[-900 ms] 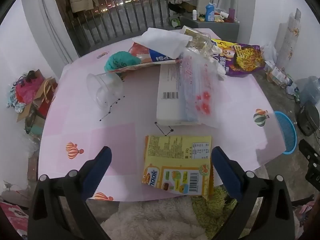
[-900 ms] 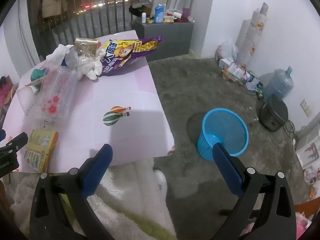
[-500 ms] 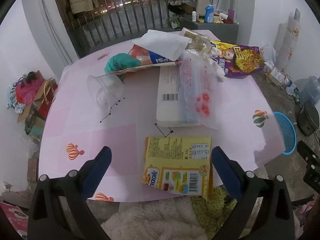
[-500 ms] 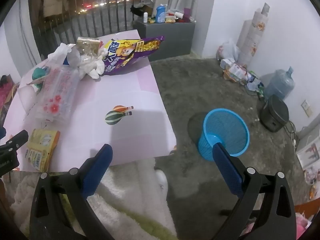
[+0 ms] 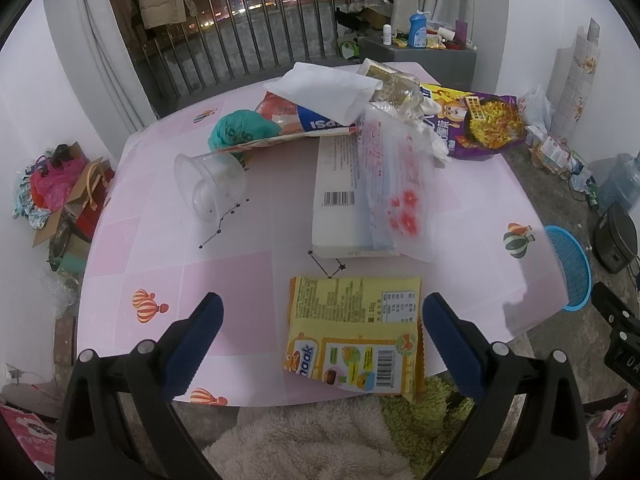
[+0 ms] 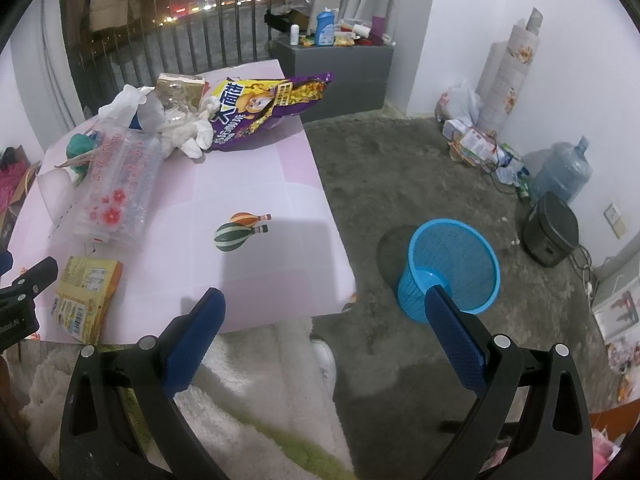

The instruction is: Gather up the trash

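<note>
While compared with a moment ago, little differs — same litter, same spots, views barely shifted. Left gripper [image 5: 320, 320] hovering over the near desk [image 5: 224, 280] edge, jaws spread wide, empty, yellow snack packet [image 5: 354, 334] between them, untouched, its lower corner overhanging the edge. Beyond: white box [image 5: 338, 196] under a clear flowered bag [image 5: 394, 184], tipped plastic cup [image 5: 210, 186], purple chip bag [image 5: 476, 124] near the far right corner. Right gripper [image 6: 324, 318] likewise spread, empty, past the desk's right edge — blue basket [image 6: 452, 264] on open grey floor [image 6: 400, 168], well apart from the desk.
</note>
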Available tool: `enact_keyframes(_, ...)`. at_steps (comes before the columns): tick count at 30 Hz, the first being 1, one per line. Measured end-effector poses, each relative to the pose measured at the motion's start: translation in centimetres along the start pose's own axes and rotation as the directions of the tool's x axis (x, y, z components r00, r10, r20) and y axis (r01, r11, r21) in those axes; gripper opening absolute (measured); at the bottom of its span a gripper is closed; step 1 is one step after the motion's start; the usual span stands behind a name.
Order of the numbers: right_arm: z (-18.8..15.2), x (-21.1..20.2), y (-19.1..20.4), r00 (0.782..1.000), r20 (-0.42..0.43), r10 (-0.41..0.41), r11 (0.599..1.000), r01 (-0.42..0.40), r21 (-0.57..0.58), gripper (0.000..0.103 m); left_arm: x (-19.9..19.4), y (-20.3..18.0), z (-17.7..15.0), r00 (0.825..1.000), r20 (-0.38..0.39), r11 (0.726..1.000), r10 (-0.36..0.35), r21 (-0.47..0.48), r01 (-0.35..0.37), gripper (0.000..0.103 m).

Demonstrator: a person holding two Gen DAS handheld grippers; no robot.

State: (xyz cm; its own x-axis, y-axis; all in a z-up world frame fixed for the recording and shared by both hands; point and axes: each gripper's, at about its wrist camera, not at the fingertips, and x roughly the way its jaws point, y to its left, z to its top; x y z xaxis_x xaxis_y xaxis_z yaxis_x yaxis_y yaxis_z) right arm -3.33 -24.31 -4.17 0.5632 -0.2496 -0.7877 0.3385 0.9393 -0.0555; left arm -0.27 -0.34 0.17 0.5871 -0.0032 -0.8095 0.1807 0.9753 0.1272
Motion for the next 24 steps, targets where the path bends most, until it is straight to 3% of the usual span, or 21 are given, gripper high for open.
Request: enact_keyframes(24,0.04,0.03,0.06,1.0,-0.005,0.002,1.0,-0.002,-0.001,0.095,0.11,-0.11,0.74,1.0,-0.005,1.0,-0.005,-0.005,0.005,0.098)
